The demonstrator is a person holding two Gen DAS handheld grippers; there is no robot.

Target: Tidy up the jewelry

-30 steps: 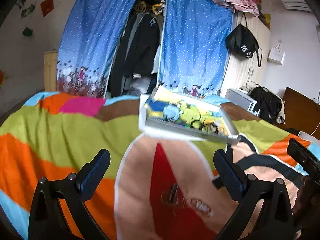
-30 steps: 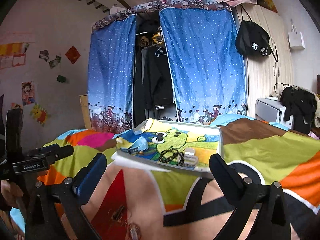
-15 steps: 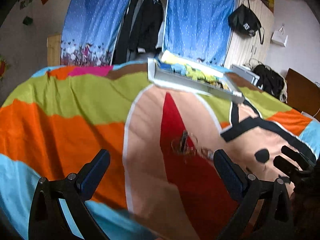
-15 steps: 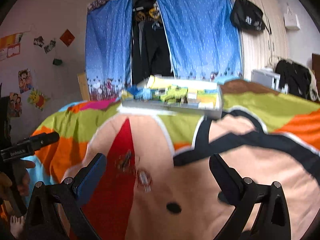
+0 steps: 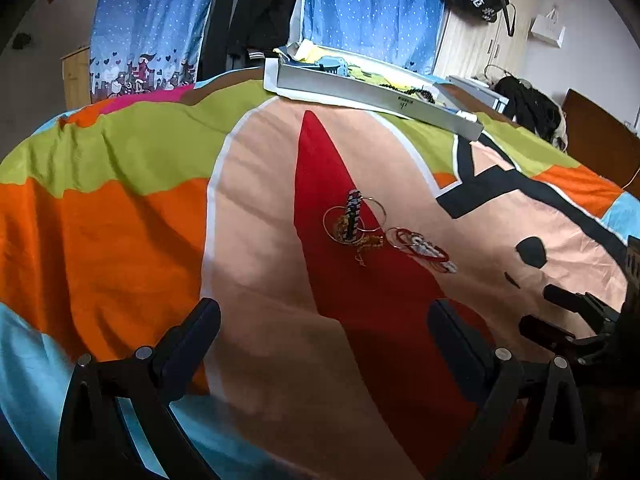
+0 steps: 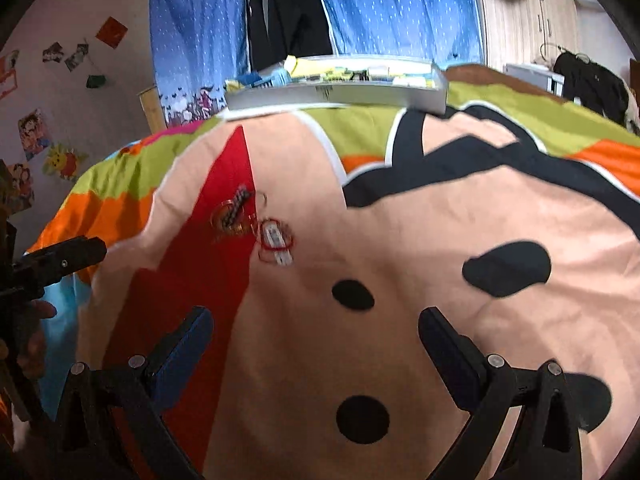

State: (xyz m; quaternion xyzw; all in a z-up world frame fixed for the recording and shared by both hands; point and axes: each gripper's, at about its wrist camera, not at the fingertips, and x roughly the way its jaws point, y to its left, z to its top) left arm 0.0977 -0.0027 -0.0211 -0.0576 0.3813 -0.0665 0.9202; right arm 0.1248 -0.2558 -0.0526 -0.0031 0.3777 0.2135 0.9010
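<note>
Left gripper and right gripper both gape wide, holding nothing. At twelve o'clock ahead, a jewelry pile lies on the soft quilt: thin wire hoops, red bangles, a striped hair clip (probably light, slippery, easily tangled). Best pinched by a rim. The tray sits beyond.

The bedspread is patterned in orange, green, peach, red and black; the curtains are blue, dotted white.
</note>
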